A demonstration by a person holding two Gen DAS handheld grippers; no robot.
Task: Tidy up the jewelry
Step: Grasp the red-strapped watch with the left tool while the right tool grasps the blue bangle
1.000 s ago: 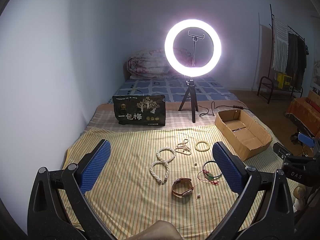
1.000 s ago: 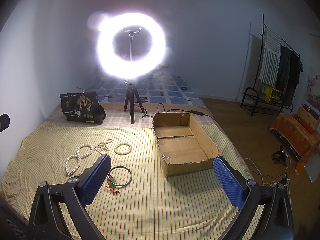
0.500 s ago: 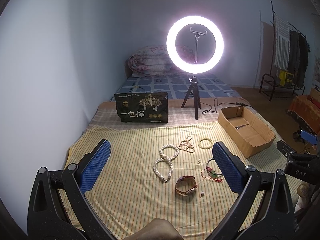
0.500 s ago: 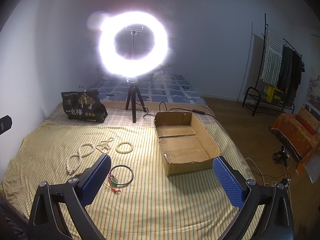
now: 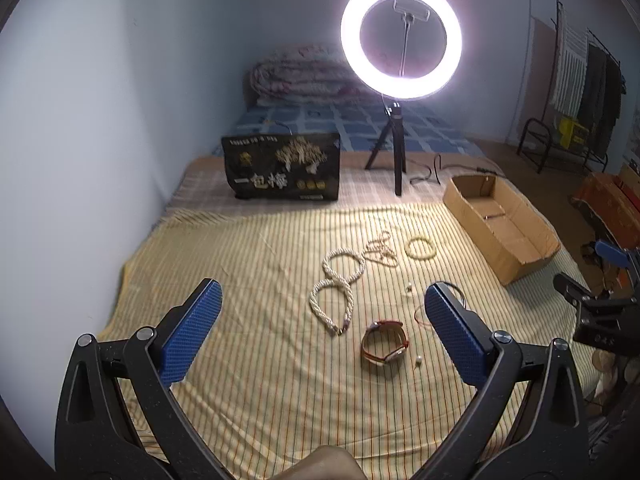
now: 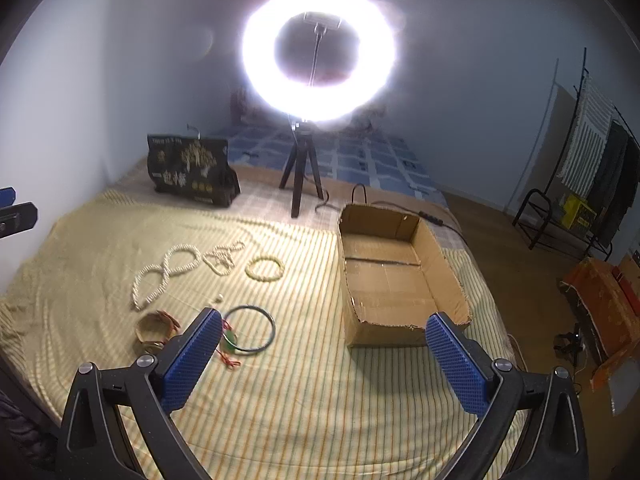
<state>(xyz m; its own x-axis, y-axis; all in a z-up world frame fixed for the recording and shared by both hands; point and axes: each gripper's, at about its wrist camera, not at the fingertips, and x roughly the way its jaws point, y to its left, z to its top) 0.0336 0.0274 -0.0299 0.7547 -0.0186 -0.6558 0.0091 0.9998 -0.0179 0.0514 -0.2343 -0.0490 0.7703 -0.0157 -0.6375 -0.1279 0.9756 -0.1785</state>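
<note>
Step in hand: approach; nothing picked yet, cardboard box [image 6: 384,276] looks empty.
Left gripper [image 5: 320,328]: released, holding nothing, above the bed [image 5: 248,360], watch [image 5: 385,338] between its fingers in view.
Right gripper [image 6: 324,354]: released, empty, near the black hoop [image 6: 250,330].
Jewelry: pearl rope [image 5: 338,290], bead bracelet [image 5: 420,248], left of the box.
Next move: probably lower onto the watch, then clench.

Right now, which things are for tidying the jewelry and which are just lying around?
For the job:
white rope necklace
thin bead chain
pale bangle
watch
dark ring bangle
cardboard box

Just lying about:
ring light
black snack bag
folded quilt
clothes rack
</note>
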